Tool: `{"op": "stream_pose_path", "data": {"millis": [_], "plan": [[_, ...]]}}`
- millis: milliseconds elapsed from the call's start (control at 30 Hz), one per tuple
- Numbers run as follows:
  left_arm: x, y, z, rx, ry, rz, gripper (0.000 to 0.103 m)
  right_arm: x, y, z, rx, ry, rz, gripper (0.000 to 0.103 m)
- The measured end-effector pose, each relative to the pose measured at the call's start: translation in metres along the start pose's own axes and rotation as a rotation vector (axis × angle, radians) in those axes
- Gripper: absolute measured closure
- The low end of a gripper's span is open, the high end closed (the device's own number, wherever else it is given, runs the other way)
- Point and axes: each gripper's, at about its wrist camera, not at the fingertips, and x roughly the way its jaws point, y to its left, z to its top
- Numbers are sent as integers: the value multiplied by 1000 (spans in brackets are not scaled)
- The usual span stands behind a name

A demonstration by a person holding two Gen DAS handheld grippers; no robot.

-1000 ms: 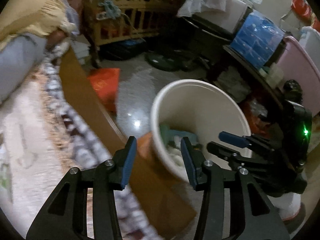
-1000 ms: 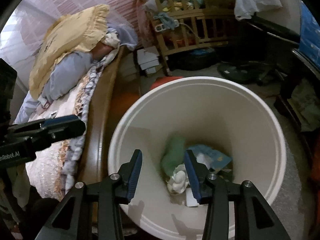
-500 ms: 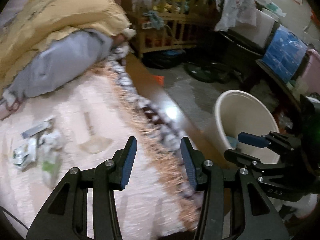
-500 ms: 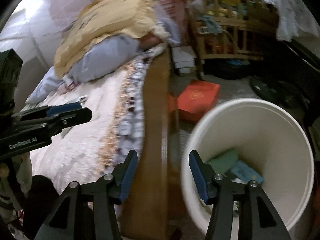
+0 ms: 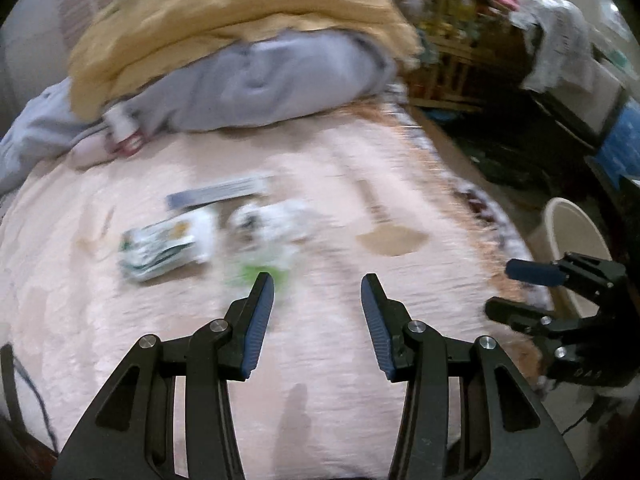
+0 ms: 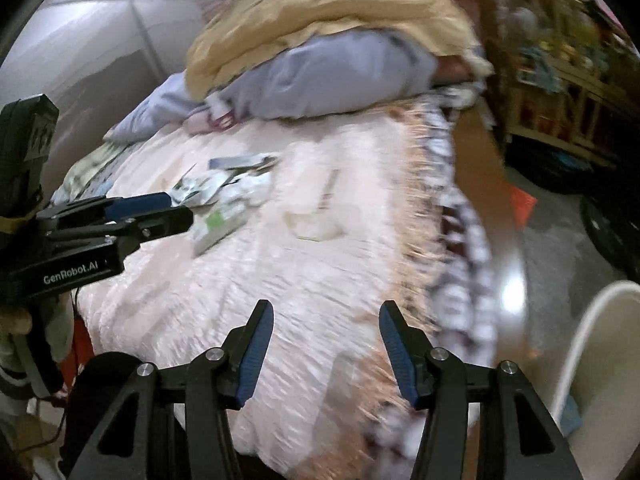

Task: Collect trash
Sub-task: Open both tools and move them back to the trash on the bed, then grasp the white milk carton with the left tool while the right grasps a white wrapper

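Trash lies on the pink bedspread [image 5: 320, 344]: a white and green wrapper [image 5: 164, 248], a crumpled white piece [image 5: 272, 220], a green scrap [image 5: 256, 274], a blue-white strip [image 5: 220, 194] and a tan flat piece [image 5: 390, 238]. My left gripper [image 5: 317, 292] is open and empty, hovering just short of the green scrap. My right gripper [image 6: 326, 320] is open and empty over the bed's near part. The trash pile shows in the right wrist view [image 6: 224, 196]. The white bin [image 6: 600, 360] stands on the floor to the right of the bed [image 5: 576, 240].
A yellow pillow [image 5: 240, 20] and grey bedding [image 5: 260, 84] lie at the bed's far end. The bed has a fringed edge [image 6: 452, 240] and a wooden side rail [image 6: 492, 200]. A wooden crib [image 6: 560, 64] and an orange box [image 6: 524, 204] are beyond on the floor.
Both grippers swung left from above the bin to over the bed. The bin has slid to the right edge of both views and the trash pile has come nearer.
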Motion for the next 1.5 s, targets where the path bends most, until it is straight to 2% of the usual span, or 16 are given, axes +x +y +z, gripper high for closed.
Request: {"op": "stream_pose_path", "data": {"millis": [100,233,433,533,600,800,967,1000,1033,1067,1100,1133,1167,1367,1500], "plan": [[1,37,-8,-52,5,43,59,16,14,13,-38,16,25,50],[5,90,-17,-143,18,89,59,41,38,35,-105,36,55,40],[10,143,-19,-246,15,107,59,80,58,72,-155,63,88,40],[17,165,-16,-285,9,94,58,100,67,93,-163,50,107,40],[26,178,-13,-311,15,73,49,116,73,107,-180,49,112,39],[66,206,-3,-370,34,3,48,159,81,127,-225,98,96,38],[100,211,5,-395,74,-39,48,181,77,130,-225,132,103,38],[106,211,6,-402,82,-41,49,185,77,129,-227,139,102,41],[111,212,6,-411,91,-51,52,187,77,128,-229,143,95,58],[113,213,6,-424,87,-59,68,188,76,128,-228,144,91,64],[115,213,5,-435,91,-55,78,186,75,127,-219,138,103,70],[115,214,5,-443,90,-59,79,184,75,127,-215,133,108,76],[112,214,4,-452,81,-68,83,180,75,126,-216,127,106,76],[80,202,-4,-428,59,-63,84,132,77,115,-233,54,111,77],[45,190,-10,-409,11,-57,85,93,76,98,-229,13,115,77]]}}
